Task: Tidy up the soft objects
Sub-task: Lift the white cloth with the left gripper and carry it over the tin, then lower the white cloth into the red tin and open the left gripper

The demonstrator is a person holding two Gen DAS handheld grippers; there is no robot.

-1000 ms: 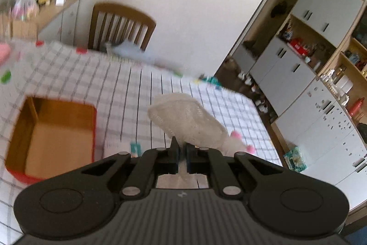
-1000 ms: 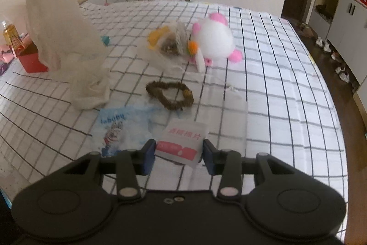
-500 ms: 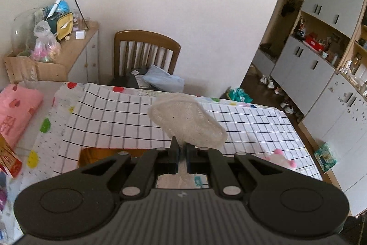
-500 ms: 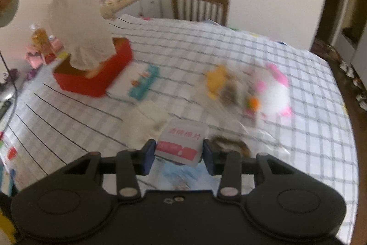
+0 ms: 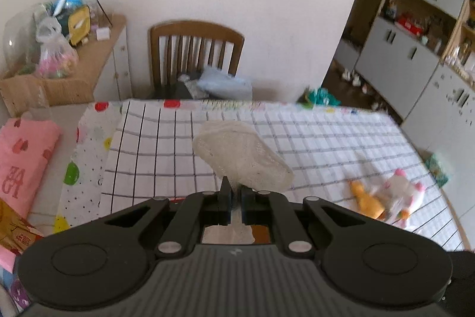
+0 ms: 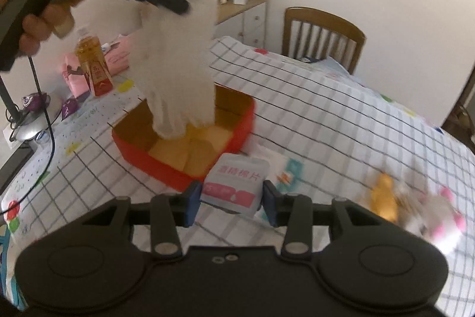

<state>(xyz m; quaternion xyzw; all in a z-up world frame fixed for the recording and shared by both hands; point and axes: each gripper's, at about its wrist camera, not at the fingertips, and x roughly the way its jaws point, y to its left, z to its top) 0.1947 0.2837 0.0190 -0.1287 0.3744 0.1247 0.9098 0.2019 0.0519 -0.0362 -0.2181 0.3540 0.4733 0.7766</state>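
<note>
Both grippers have travelled across the checked tablecloth since a second ago, bringing the red box from the far left to just ahead of them. Right gripper: jaws part-open, clamped on a white and pink wipe packet, held clear of the table near the box's closest corner. Flat printed packet: on the cloth, just behind the held one. Left gripper: jaws closed fully, pinching the top of a white mesh pouch; pouch hangs down, its lower end inside the open box, above the tan floor. Plush toys, yellow and pink-white: blurred, on the cloth to the right, well apart from the box. Amber bottle: upright, beyond the box on the left. Wooden chair: at the table's far edge.
</note>
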